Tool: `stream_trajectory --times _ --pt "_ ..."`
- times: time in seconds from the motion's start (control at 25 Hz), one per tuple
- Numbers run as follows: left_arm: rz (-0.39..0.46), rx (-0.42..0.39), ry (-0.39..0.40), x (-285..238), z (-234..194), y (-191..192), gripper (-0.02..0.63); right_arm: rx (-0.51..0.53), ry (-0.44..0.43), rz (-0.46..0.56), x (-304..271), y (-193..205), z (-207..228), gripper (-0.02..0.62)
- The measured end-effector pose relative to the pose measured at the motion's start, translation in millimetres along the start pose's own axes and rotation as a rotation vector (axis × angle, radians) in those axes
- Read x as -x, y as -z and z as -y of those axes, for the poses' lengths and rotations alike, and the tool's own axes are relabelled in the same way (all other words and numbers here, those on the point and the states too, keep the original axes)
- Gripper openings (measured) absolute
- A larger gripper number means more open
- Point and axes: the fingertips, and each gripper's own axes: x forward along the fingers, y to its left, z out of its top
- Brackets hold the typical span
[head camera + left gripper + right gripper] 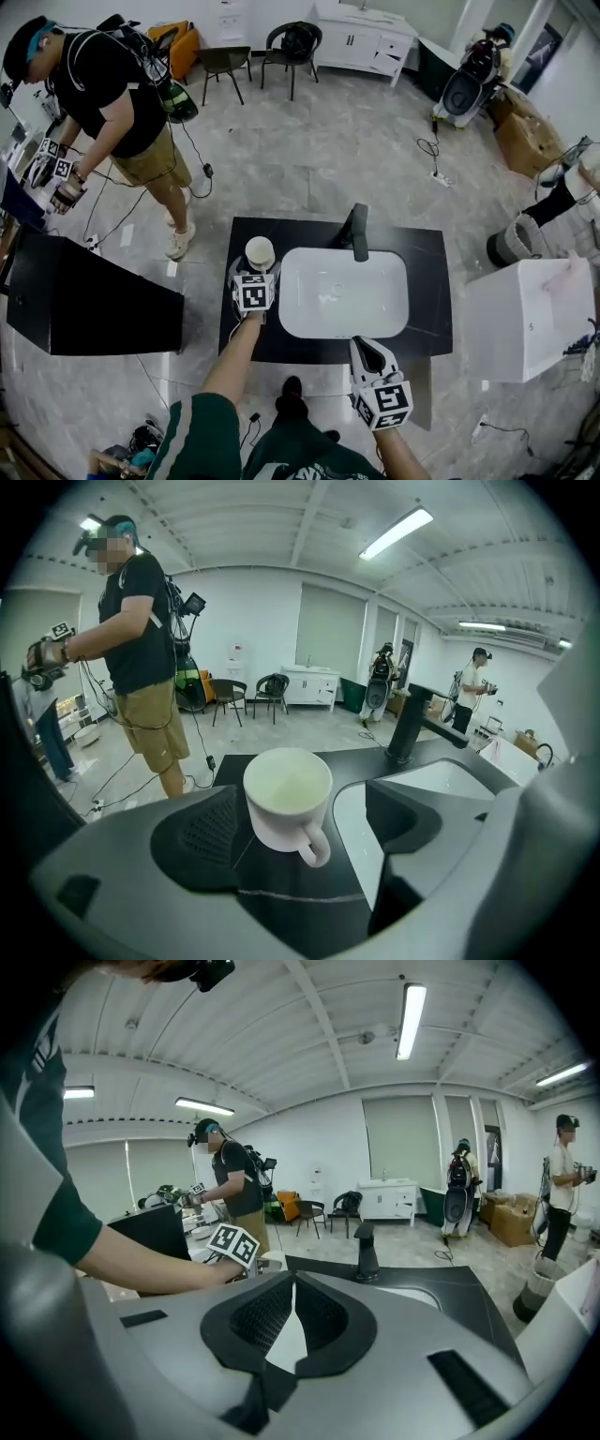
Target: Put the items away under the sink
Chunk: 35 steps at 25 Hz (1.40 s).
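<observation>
On black stone countertop (424,281), left of white sink basin (342,292): mug grab pending.
Head view: left gripper (256,269) at white ceramic mug (260,251); right gripper (362,343) by front edge. Left gripper view: 2 jaws wide, mug between, untouched. Centre on body, clear of handle, then close. Right gripper view: jaws together, empty.

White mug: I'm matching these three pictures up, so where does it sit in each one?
Head view: white mug on the black counter, left of the basin, at the left gripper's jaws.
Left gripper view: centre, between the open jaws.
Right gripper view: perhaps the white sliver beside the left gripper's marker cube; unsure.
Shared landmark: the black faucet behind the basin.
</observation>
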Motion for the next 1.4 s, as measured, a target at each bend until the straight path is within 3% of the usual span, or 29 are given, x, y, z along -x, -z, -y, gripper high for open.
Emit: stream_trajectory --times 0.28,0.48,0.96,1.4 --pt "-0.051 0.033 -0.051 -32 -14 -7 0.419 -0.024 0.066 -0.019 4 8 28 0.043" --pt "-0.090 0.036 -0.035 -41 -11 -8 0.419 -0.036 0.091 -0.018 6 10 38 0.043" --pt "-0.073 0.020 -0.044 -33 -13 -14 0.417 -0.056 0.124 -0.014 14 12 47 0.043" --pt "-0.066 -0.077 0.082 -1 25 -5 0.417 -0.046 0.121 0.005 24 12 38 0.043"
